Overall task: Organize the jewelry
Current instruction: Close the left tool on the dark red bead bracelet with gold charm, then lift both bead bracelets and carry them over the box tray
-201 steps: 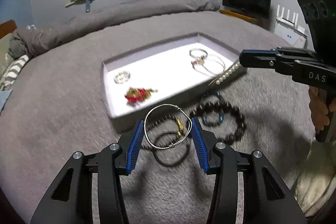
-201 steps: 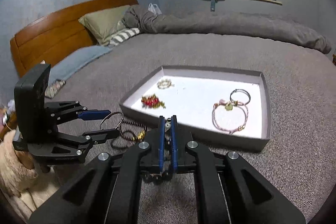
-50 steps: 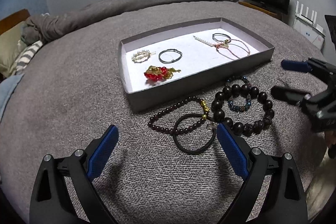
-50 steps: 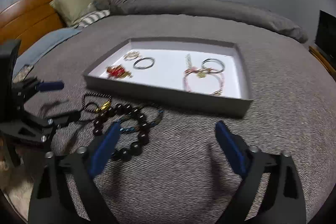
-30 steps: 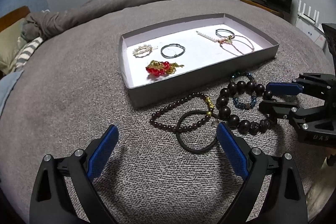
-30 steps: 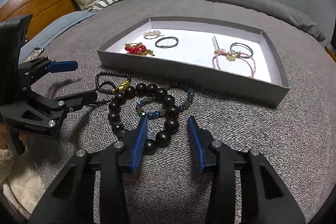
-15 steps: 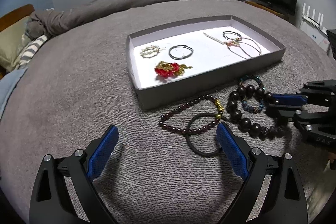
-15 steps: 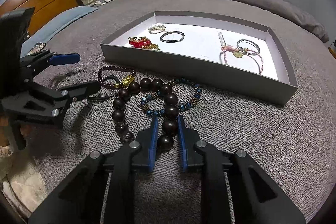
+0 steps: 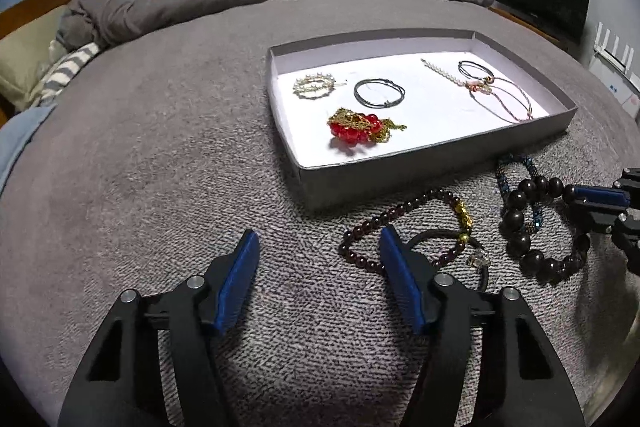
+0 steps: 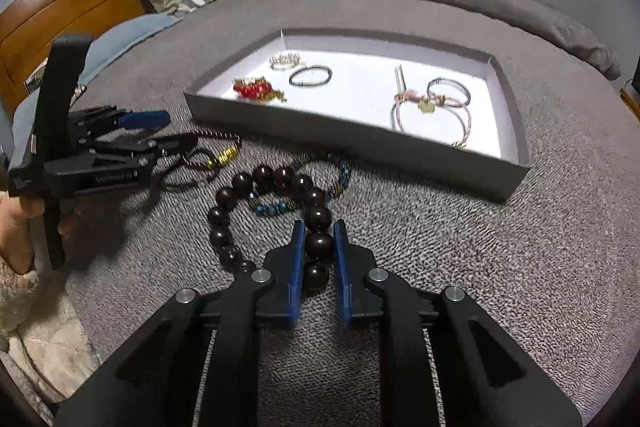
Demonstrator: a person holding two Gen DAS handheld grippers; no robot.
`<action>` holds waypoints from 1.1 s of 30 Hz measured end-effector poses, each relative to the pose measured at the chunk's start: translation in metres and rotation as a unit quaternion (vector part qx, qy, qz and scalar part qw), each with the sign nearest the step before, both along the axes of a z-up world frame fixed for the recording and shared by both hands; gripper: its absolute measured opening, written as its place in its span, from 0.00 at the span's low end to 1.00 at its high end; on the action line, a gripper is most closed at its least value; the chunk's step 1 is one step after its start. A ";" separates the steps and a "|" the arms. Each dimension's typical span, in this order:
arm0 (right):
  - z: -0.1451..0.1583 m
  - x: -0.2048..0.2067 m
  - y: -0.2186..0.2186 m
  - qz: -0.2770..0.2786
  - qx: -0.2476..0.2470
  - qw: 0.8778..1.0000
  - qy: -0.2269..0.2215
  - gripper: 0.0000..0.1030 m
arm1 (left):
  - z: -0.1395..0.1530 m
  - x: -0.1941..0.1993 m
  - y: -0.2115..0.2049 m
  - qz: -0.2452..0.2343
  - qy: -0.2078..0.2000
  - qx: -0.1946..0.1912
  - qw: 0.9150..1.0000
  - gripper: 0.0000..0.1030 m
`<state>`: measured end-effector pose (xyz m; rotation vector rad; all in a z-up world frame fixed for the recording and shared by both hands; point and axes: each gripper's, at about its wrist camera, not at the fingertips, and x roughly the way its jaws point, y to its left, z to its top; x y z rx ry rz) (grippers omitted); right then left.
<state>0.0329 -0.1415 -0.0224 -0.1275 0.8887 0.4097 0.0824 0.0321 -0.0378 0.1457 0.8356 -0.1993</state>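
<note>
a: lettering sits on the side of the left gripper [image 10: 164,133] in the right wrist view, pale on black, but we can't read it. the sticker by the handle is illegible too.

b: agreed. its jaws stand partly apart and have just been closing, with only grey blanket [image 9: 160,187] between them; the small-bead bracelet [image 9: 404,223] lies just beside the right-hand finger [image 9: 396,275].

a: the right gripper [image 10: 318,243] is narrow, and its pads [image 10: 297,255] have just been closing on the big dark-bead bracelet [image 10: 276,179], pressing one bead from both sides. the loop runs up toward 11 o'clock.

b: inside that loop we see the blue beaded bracelet [image 10: 304,195], partly covered by the big beads. the black hair tie [image 9: 448,239] is half hidden behind the left finger.

a: the tray [image 10: 360,143] lies at 12 o'clock, just beyond the bracelets. the pearl clip [image 10: 399,77] and red-and-gold piece [image 10: 256,90] are blurred there.

b: a hand [image 10: 16,227] at 9 o'clock is cut off by the edge.
</note>
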 end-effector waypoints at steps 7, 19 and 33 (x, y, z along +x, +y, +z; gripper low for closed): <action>-0.007 0.003 0.002 0.008 -0.008 1.000 0.014 0.14 | -0.008 -0.001 -0.018 -0.037 0.007 0.024 0.999 0.33; -0.009 0.006 -0.004 0.004 0.010 1.000 0.021 0.18 | -0.013 0.000 -0.012 -0.053 0.025 0.005 0.998 0.31; -0.006 0.005 -0.002 0.002 0.008 1.000 -0.005 0.14 | -0.006 -0.006 -0.021 -0.065 0.001 0.023 0.998 0.08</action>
